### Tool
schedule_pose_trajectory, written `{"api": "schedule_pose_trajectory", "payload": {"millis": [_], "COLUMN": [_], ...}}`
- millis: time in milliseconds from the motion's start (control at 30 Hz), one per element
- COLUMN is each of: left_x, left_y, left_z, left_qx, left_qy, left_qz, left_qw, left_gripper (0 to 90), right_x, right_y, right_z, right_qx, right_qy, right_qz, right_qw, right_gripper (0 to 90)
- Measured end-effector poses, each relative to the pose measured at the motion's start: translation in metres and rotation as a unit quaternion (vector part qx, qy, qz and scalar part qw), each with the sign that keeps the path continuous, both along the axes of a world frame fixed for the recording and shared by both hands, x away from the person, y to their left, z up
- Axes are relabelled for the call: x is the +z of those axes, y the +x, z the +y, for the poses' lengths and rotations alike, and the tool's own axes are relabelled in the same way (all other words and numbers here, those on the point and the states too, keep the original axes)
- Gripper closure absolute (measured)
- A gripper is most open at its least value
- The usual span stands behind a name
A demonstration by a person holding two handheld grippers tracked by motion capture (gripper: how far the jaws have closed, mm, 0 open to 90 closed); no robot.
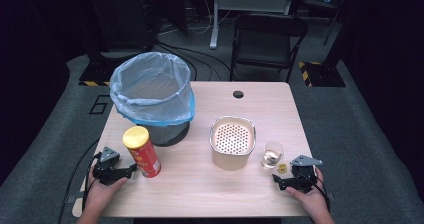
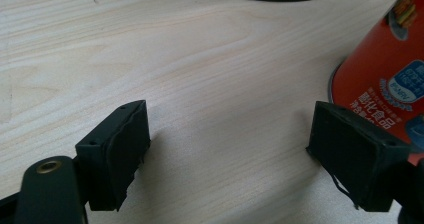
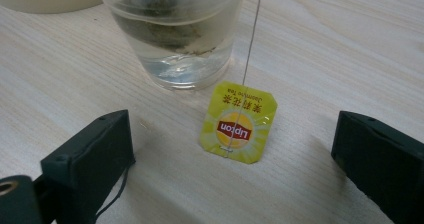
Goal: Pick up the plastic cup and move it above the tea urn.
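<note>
Bin, perforated pot, glass — teabag inside, probably.

Left gripper over wooden table

Its 2 black jaws stand wide apart, nothing between them; a red can stands just beyond the right jaw.

A clear glass tumbler of water is seen upright on the counter, teabag steeping inside, its yellow paper tag laid flat alongside.
</note>
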State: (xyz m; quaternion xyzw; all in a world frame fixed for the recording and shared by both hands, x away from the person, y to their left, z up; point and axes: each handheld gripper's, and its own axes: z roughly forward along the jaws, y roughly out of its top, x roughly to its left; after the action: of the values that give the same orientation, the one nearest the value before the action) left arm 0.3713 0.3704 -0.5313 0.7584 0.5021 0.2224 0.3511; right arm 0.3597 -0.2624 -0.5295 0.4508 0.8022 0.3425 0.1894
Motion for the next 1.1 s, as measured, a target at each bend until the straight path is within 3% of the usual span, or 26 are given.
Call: {"api": "schedule_pose_trajectory", "payload": {"millis": [267, 433, 567, 833, 1100], "left_x": [0.000, 0.000, 0.000, 0.000, 0.000], "left_y": [-0.001, -0.001, -0.001, -0.001, -0.001], "left_z": [0.000, 0.000, -0.001, 0.000, 0.000], "left_qx": [0.002, 0.002, 0.002, 0.002, 0.002], "left_qy": [0.000, 0.000, 0.000, 0.000, -0.001], "left_qz": [0.001, 0.001, 0.001, 0.001, 0.001], "left_qw": [1.0000, 1.0000, 1.0000, 1.0000, 1.0000], "left_gripper": [16.7, 16.7, 16.7, 16.8, 16.8], "right_x": [0.000, 0.002, 0.003, 0.007, 0.037], "right_y": [-0.001, -0.002, -0.002, -0.006, -0.016], "right_z": [-0.001, -0.005, -0.005, -0.004, -0.018], "right_qx": [0.006, 0.000, -0.001, 0.010, -0.014], "right_qy": [-0.002, 0.006, 0.004, 0.005, 0.030], "right_qz": [0.000, -0.006, -0.007, 0.003, -0.022], "right_qw": [1.0000, 1.0000, 1.0000, 0.9999, 0.9992], "right_gripper": [4.0, 14.8, 17.9, 30.9, 42.1]}}
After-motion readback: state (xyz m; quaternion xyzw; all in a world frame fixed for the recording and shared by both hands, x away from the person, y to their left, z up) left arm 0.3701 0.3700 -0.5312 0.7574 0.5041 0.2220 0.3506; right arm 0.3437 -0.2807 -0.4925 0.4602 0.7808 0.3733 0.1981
